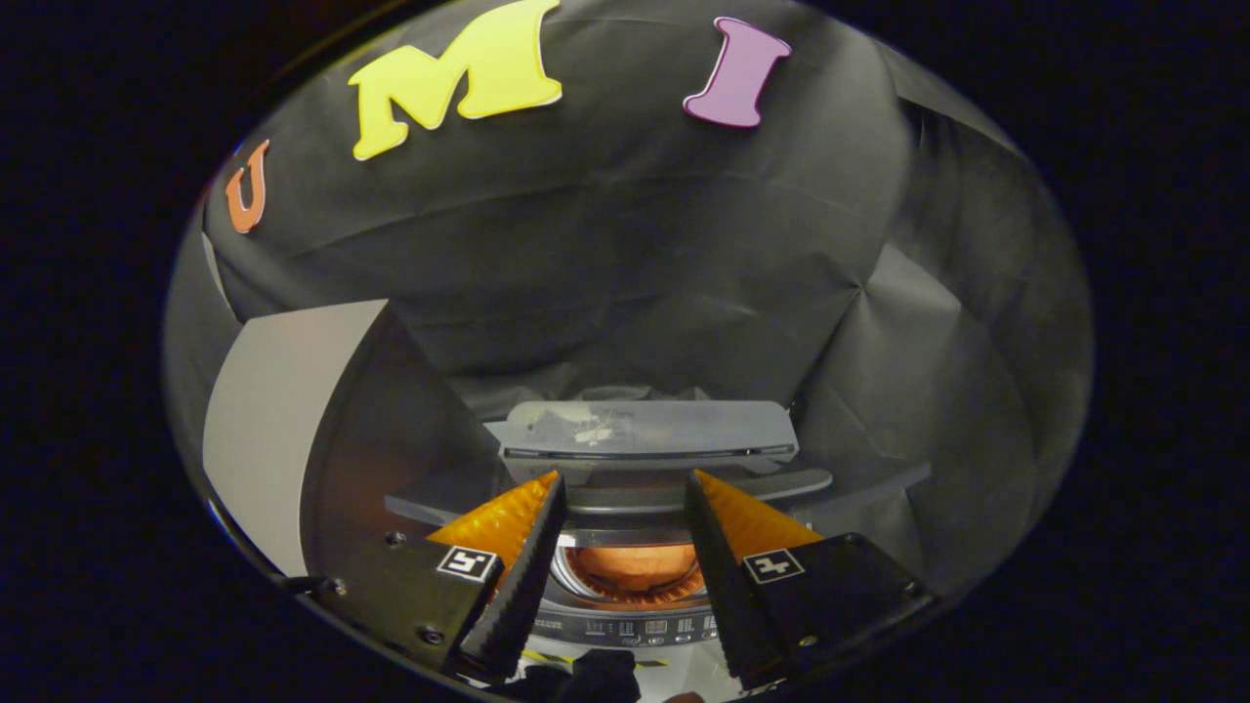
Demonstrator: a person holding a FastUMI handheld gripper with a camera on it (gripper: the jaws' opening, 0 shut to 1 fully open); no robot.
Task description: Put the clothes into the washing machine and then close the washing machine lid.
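A top-loading washing machine stands just ahead of my fingers, its folded lid raised upright at the back. Between the fingers I look down into the open drum, which glows orange inside. The control panel runs along the machine's near edge. A dark piece of clothing lies low between the finger bases, in front of the panel; only part of it shows. My gripper is open with a wide gap and nothing pressed between the fingers.
A tall grey panel with a dark side face stands to the left of the machine. Black cloth walls close in behind and on the right.
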